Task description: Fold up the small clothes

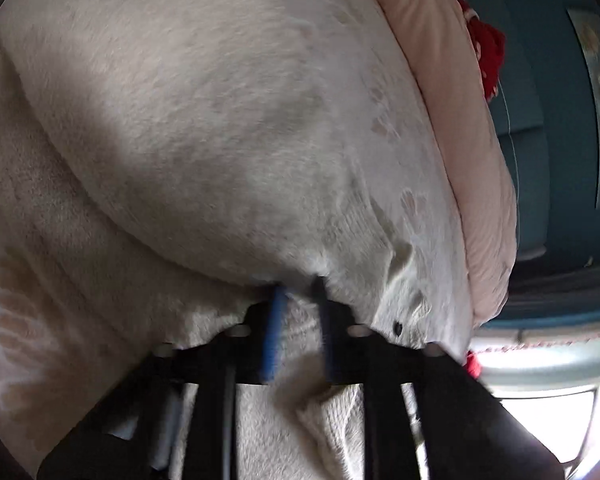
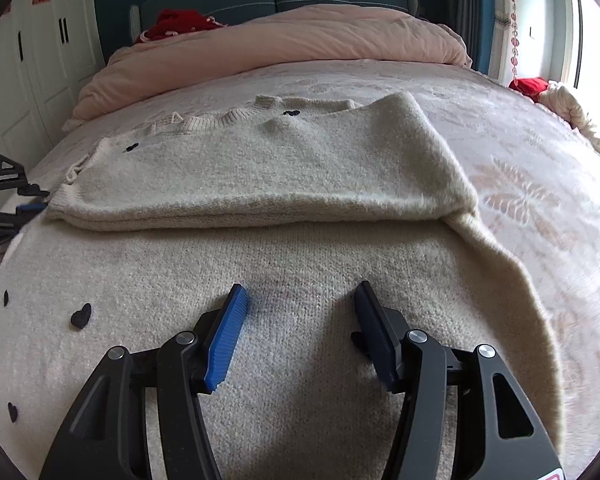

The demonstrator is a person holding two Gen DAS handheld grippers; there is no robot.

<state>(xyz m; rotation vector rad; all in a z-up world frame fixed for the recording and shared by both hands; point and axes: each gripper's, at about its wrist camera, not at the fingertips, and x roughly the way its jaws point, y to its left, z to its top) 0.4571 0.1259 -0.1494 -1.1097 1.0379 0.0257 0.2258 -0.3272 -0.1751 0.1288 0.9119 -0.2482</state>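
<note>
Mid-fold: the sweater (image 2: 260, 184) lies on the bed (image 2: 540, 152), left gripper (image 1: 300, 300) pinching its edge, right gripper (image 2: 300, 300) spread wide and empty above it; next, likely the second fold.

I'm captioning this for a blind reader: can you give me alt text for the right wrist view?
The open right gripper hovers over a cream sweater with small black hearts, partly folded on a bed. A pink duvet lies beyond it, and the left gripper is at the sweater's left edge.
</note>
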